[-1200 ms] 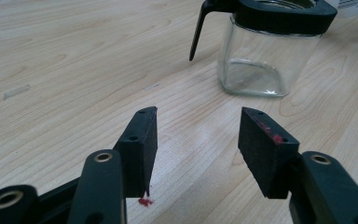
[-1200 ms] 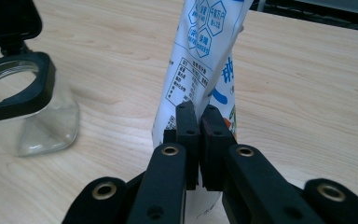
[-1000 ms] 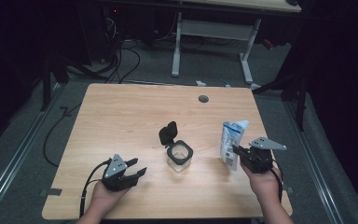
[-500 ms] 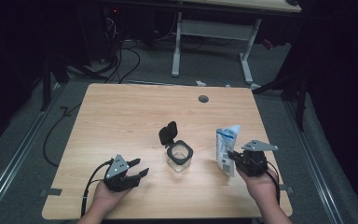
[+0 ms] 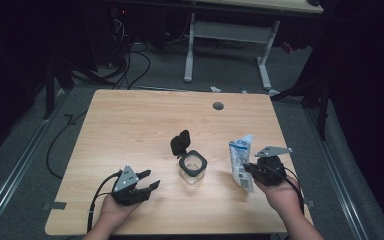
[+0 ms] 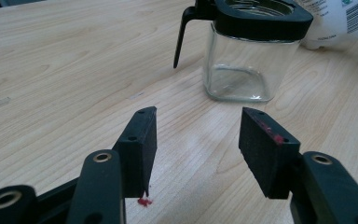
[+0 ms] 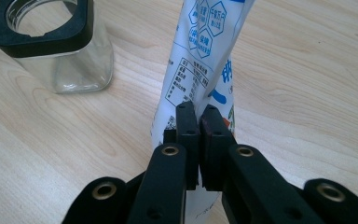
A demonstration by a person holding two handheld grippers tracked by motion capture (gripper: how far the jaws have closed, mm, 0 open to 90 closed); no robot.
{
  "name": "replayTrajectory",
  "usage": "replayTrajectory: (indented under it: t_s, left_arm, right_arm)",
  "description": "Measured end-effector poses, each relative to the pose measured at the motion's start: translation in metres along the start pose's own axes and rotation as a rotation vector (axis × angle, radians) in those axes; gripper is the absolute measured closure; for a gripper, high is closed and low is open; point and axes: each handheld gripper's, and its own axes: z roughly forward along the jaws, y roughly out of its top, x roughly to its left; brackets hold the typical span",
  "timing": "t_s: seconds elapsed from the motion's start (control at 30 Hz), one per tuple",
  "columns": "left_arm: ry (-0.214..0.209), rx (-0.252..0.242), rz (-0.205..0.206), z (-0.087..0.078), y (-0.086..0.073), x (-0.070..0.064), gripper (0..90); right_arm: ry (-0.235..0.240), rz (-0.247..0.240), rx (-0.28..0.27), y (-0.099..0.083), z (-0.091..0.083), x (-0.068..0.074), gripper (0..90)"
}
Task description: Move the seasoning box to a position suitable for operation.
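High view: we hold the right gripper (image 5: 250,172) clenched on a white-blue pouch (image 5: 240,161), which stands at the right part of the table (image 5: 130,125), near the front edge. The pouch's long axis is close to vertical, its top leaning a little away from us and to the right. The glass jar (image 5: 192,169) stands at the table's middle, well apart from the pouch, w/ its black flip lid (image 5: 180,142) open and swung back to the far-left. The left gripper (image 5: 147,186) rests low at the front-left, released, holding nothing, jaws pointing approx. toward the jar.

Left gripper view: both jaws stand wide apart w/ only bare wood between them. The jar (image 6: 242,56) is ahead and a bit right, empty as far as we can see, and the pouch bottom (image 6: 335,21) shows behind it.

Right gripper view: the jaws pinch the pouch (image 7: 205,60) at its lower part, pads nearly meeting on the thin film. The jar (image 7: 51,44) is at upper left, mouth open.

Our judgement: the step in hand is carrying the pouch to the jar, prob. for pouring. Next move calls for bringing the pouch over the mouth and tipping its top down; the left gripper may need to steady the jar, because the pouch is soft and can fold.
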Motion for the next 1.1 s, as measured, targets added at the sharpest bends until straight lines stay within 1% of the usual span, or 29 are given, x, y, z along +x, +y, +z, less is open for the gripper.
replayTrajectory:
  t_s: [0.3,0.37,0.47,0.67,0.9,1.1]
  left_arm:
    - [-0.003,0.003,0.004,0.0,0.0,-0.001,46.9]
    - [-0.004,0.002,0.004,0.0,0.0,-0.001,46.9]
    - [-0.005,0.002,0.004,0.0,0.0,-0.001,46.9]
    - [-0.006,0.001,0.006,0.0,0.0,-0.002,46.8]
    - [-0.006,0.0,0.008,0.001,-0.001,-0.002,46.6]
    - [-0.007,-0.001,0.011,0.0,-0.001,-0.002,46.6]
  right_arm:
    - [0.021,-0.024,0.081,0.012,0.0,-0.003,88.4]
    - [0.024,-0.039,0.103,0.014,0.0,-0.003,88.3]
    - [0.028,-0.031,0.13,0.017,-0.001,-0.004,88.4]
    - [0.037,-0.043,0.19,0.023,-0.001,-0.005,88.4]
    - [0.043,-0.085,0.266,0.031,-0.001,0.0,88.5]
    - [0.042,-0.109,0.303,0.035,0.0,0.004,88.7]
